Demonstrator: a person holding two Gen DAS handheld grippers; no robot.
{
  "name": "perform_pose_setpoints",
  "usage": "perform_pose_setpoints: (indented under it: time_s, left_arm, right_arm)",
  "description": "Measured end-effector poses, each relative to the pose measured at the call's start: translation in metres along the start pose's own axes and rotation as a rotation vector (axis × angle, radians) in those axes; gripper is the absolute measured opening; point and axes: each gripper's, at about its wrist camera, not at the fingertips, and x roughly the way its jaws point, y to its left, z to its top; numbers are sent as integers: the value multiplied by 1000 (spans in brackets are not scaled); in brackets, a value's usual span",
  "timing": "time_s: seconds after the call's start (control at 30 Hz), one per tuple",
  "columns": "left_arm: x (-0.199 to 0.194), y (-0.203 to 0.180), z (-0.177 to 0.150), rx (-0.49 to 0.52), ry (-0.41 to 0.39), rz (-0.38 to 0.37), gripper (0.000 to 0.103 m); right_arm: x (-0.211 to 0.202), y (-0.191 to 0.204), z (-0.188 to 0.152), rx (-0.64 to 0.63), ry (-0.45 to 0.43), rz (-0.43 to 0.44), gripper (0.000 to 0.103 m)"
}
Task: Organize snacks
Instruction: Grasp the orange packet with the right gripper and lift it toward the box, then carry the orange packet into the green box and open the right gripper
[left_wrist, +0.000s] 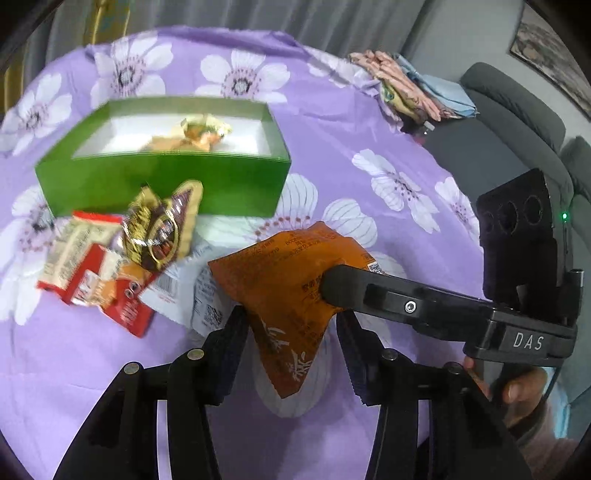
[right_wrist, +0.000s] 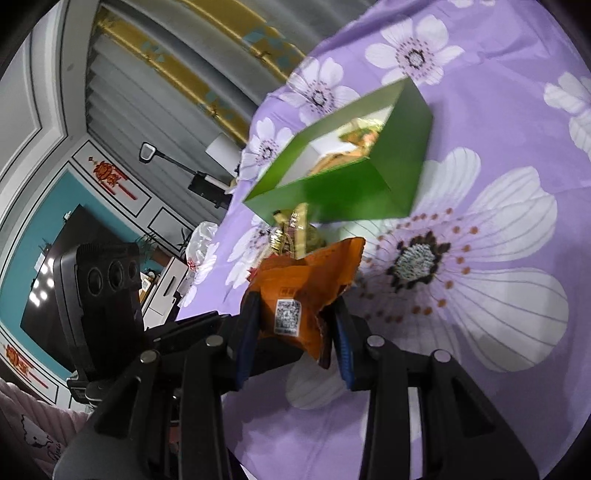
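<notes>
- Two hand-held grippers share one orange snack packet (left_wrist: 284, 295) above a table draped in a purple cloth printed with white flowers (left_wrist: 369, 140).
- The left gripper (left_wrist: 291, 332) has its jaws part-way closed on the packet's lower corner, the wrapper pinched between the ribbed pads and hanging below them.
- The right gripper (right_wrist: 295, 325) is narrowed onto the opposite end of the same packet, its blue-edged pads pressing the crumpled foil beside a QR-code label (right_wrist: 287, 316); seen from the left wrist, one of its black fingers (left_wrist: 354, 286) lies across the packet's upper edge.
- The packet hangs clear of the cloth, just in front of an open green box (left_wrist: 162, 177) with a white interior.
- A gold-wrapped snack (left_wrist: 199, 131) already lies inside the box.
- Just before the box, on the cloth, sits a loose pile: a brown-and-gold packet (left_wrist: 162, 225) leaning on its front wall, a red-and-white packet (left_wrist: 92, 273), and white wrappers with barcodes (left_wrist: 184, 291).
- A stack of folded cloths (left_wrist: 413, 88) rests at the table's far right edge, beside a grey sofa (left_wrist: 513, 122).
- A person's fingers (left_wrist: 517, 391) grip the right gripper's handle.
</notes>
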Motion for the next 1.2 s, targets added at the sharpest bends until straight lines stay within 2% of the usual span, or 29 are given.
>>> perform_pose_setpoints:
  time_s: [0.17,0.3,0.47,0.63,0.8,1.2]
  left_arm:
    - [-12,2,16,32,-65,9,50]
    - [-29,3,34,72,-118,25,50]
    - [-43,18,59,49,-149,20,50]
    - [-38,32,67,29,-147,55,50]
    - [-29,47,75,-4,-132,40,50]
    - [3,64,113,-6,-107,29,50]
  right_arm:
    - [-1,23,16,-101,-61,-30,37]
    - [-2,31,37,-116,-105,8,37]
    - [5,42,57,-152,-132,36,37]
    - [24,40,68,-152,-109,49,37]
    - [33,33,78,-136,-101,50,37]
    - [53,12,110,-93,-126,24,37]
